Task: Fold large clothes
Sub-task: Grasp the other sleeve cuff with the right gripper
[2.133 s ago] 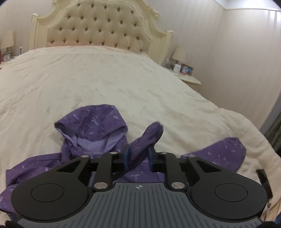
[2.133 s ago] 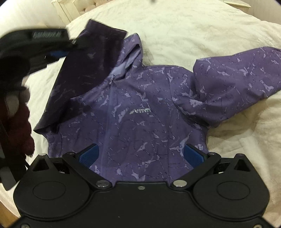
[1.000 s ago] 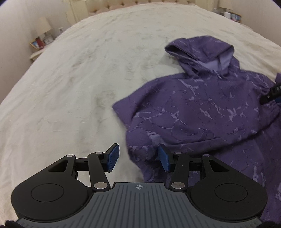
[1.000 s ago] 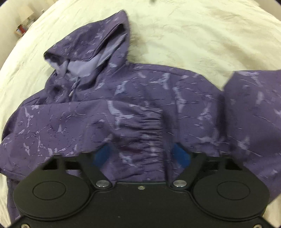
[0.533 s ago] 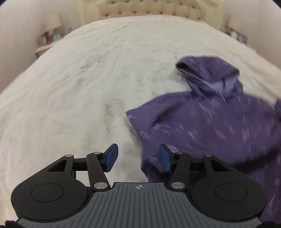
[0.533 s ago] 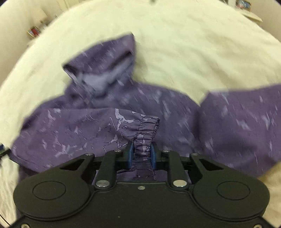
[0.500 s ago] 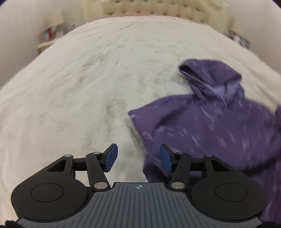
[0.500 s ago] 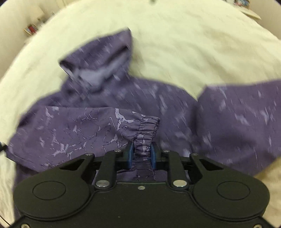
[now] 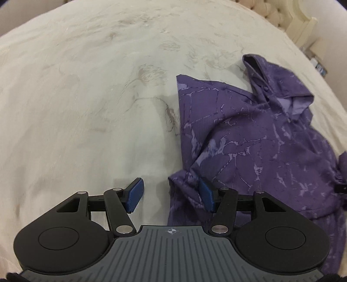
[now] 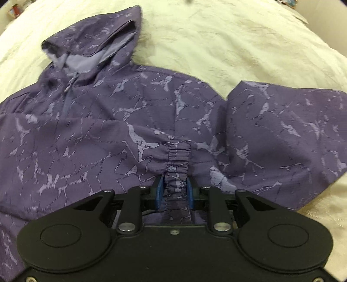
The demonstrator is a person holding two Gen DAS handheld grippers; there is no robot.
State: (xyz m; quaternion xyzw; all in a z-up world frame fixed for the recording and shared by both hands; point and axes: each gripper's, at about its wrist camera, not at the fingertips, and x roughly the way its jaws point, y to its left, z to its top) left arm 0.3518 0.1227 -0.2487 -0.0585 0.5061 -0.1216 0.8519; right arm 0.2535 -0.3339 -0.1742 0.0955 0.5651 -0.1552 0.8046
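Purple hooded jacket (image 10: 130,121) flat on bedspread (image 9: 86,86). Right gripper (image 10: 174,193) clamped on jacket's elastic cuff (image 10: 176,158). Left gripper (image 9: 171,193) spread apart at jacket's folded edge.

The hooded jacket (image 10: 121,121) lies flat on the bed cover (image 10: 227,43), hood (image 10: 93,41) at the far end. One sleeve is folded across the chest; its elastic cuff (image 10: 177,160) sits near the middle of the body, between the pads of the right gripper (image 10: 174,193), which is closed on it. The other sleeve (image 10: 286,130) spreads out to the right, on the cover.

In the left wrist view the jacket (image 9: 260,141) is on the right, bare cover (image 9: 86,97) on the left. The left gripper (image 9: 171,194) is at the jacket's left edge w/ pads apart: right pad (image 9: 206,193) over the fabric, left pad over the cover. The headboard (image 9: 282,15) is behind, top right.
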